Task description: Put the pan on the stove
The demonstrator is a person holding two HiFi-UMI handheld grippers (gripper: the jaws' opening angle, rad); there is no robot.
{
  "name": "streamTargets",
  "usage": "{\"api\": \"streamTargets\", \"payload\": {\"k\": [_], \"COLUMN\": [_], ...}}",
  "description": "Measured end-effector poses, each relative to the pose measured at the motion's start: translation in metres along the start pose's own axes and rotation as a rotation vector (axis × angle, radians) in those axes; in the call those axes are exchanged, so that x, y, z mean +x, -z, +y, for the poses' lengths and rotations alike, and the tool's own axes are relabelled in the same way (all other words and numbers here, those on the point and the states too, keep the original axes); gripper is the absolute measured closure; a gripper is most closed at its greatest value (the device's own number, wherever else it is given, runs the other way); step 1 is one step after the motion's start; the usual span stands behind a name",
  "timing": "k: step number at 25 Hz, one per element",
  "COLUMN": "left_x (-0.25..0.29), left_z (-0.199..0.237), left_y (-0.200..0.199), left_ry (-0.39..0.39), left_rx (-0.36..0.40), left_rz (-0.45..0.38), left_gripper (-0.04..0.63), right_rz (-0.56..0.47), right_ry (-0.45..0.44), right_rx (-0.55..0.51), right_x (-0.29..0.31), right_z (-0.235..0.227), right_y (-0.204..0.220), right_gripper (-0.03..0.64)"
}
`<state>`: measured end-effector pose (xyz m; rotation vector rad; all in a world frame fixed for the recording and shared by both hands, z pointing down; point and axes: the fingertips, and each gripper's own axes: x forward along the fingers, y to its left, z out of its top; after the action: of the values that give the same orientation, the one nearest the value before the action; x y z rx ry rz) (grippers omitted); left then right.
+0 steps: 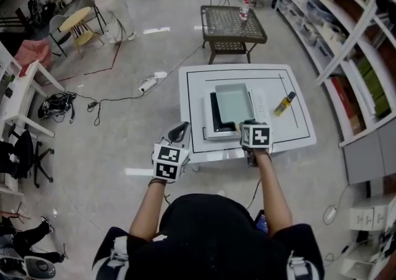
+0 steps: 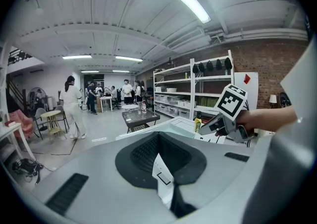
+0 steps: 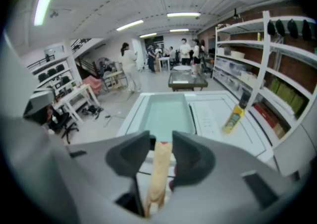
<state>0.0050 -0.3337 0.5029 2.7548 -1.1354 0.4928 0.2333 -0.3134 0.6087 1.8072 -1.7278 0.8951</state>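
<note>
A rectangular pale teal pan (image 1: 234, 104) sits on the white and black stove (image 1: 212, 129) on the white table (image 1: 291, 136). In the right gripper view the pan (image 3: 168, 111) lies straight ahead, and its wooden handle (image 3: 159, 168) runs back between the jaws of my right gripper (image 3: 161, 143). The jaws stand wide beside the handle without clamping it. In the head view my right gripper (image 1: 246, 126) is at the stove's near edge. My left gripper (image 1: 181, 129) hovers off the table's left front corner, jaws together and holding nothing.
A yellow bottle (image 1: 284, 103) lies on the table right of the stove. A wicker coffee table (image 1: 232, 25) stands beyond it, with shelving (image 1: 346, 37) along the right. A power strip (image 1: 147, 83) and cables lie on the floor at the left. People stand far back.
</note>
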Motion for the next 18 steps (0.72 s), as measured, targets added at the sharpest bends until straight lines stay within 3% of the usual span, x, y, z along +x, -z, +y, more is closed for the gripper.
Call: {"api": "streamTargets", "payload": {"k": [8,18], "left_x": [-0.001,-0.005], "left_z": [0.004,0.002], "left_y": [-0.029,-0.050], "left_ry": [0.017,0.029], "left_rx": [0.035,0.061], "left_rz": [-0.055,-0.107], "left_gripper": [0.569,0.569], "right_rz": [-0.202,-0.454], "right_ry": [-0.013,0.029], "right_rx": [-0.092,-0.131], "right_x": [-0.056,-0.113], "right_z": [0.021,0.028], "right_y": [-0.045,-0.081], "right_gripper": [0.560,0.581]}}
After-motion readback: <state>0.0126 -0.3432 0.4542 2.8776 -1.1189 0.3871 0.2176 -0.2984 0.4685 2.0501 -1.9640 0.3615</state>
